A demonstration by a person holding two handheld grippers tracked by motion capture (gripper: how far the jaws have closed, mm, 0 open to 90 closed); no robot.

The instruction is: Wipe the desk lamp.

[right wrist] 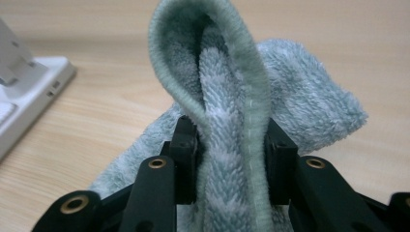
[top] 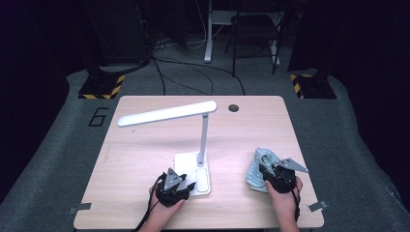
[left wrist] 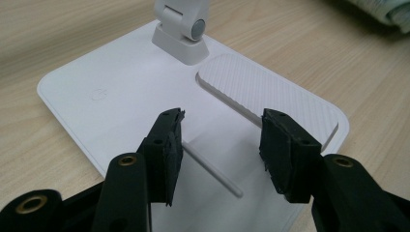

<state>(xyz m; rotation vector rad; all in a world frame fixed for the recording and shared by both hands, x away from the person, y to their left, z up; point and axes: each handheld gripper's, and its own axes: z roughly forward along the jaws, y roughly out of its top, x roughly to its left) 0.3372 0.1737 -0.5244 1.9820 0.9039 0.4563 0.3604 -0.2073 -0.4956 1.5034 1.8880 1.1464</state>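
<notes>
A white desk lamp stands mid-table, its flat base [top: 186, 162] near the front and its long head [top: 167, 113] reaching left. My left gripper [top: 188, 186] hovers open over the base's front edge; in the left gripper view its jaws [left wrist: 222, 145] stand apart above the white base [left wrist: 111, 82], nothing between them. A pale green fluffy cloth [top: 258, 162] lies crumpled at the right. My right gripper [top: 267, 170] is shut on it, a raised fold of cloth [right wrist: 300, 96] pinched between both pads [right wrist: 186, 145].
The wooden table [top: 145, 145] has a round cable hole [top: 233, 108] at its far edge. A ribbed white pad [left wrist: 261, 92] sits on the lamp base's right side. Chair legs, cables and stand feet are on the floor beyond the table.
</notes>
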